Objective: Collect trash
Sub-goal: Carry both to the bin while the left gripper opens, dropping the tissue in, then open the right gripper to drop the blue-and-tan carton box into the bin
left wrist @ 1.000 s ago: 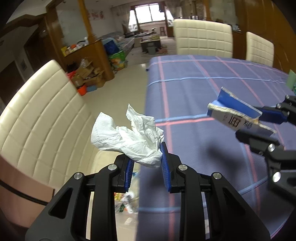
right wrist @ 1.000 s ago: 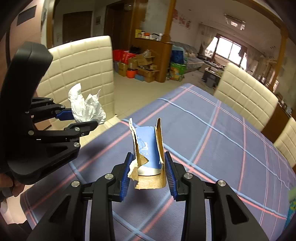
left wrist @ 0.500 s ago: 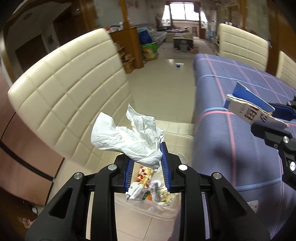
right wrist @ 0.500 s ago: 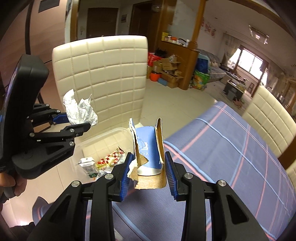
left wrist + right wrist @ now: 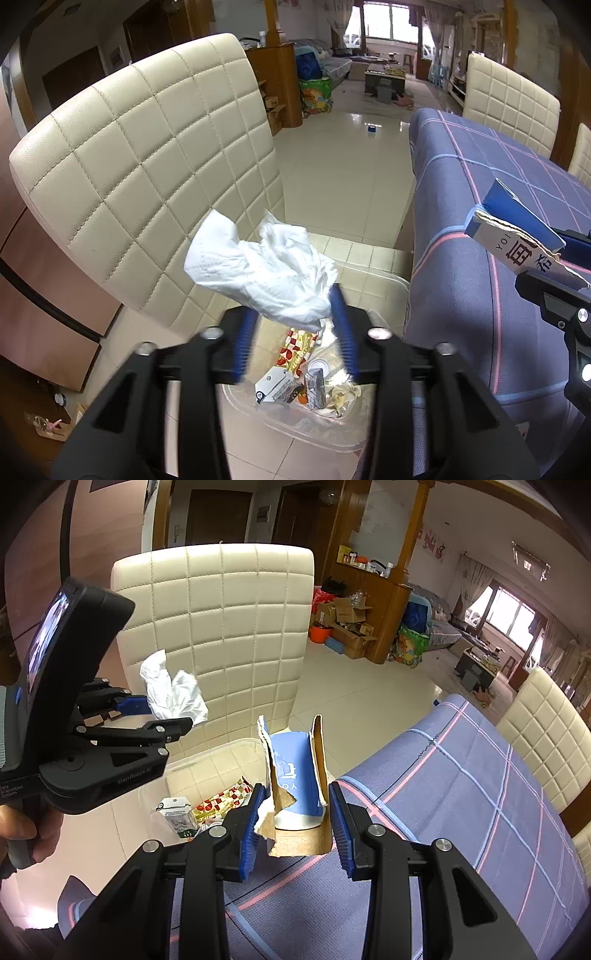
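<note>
My left gripper (image 5: 293,343) hangs over a clear plastic bin (image 5: 384,280) on the floor. Its jaws have spread and are motion-blurred. A crumpled white tissue (image 5: 266,273) still rests against the right pad. The bin holds several wrappers and cartons (image 5: 295,380). My right gripper (image 5: 295,819) is shut on a torn blue cardboard box (image 5: 295,775), held over the table edge beside the bin (image 5: 207,753). The box also shows in the left wrist view (image 5: 517,229), and the tissue in the right wrist view (image 5: 173,694).
A cream quilted chair (image 5: 147,177) stands just behind the bin. The table with a blue plaid cloth (image 5: 480,221) is to the right. More cream chairs (image 5: 546,731) line the far side. Tiled floor (image 5: 343,166) stretches beyond.
Both grippers have swung left from over the table to the bin. The left jaws have spread wider around the tissue. The right gripper still clamps the box.
</note>
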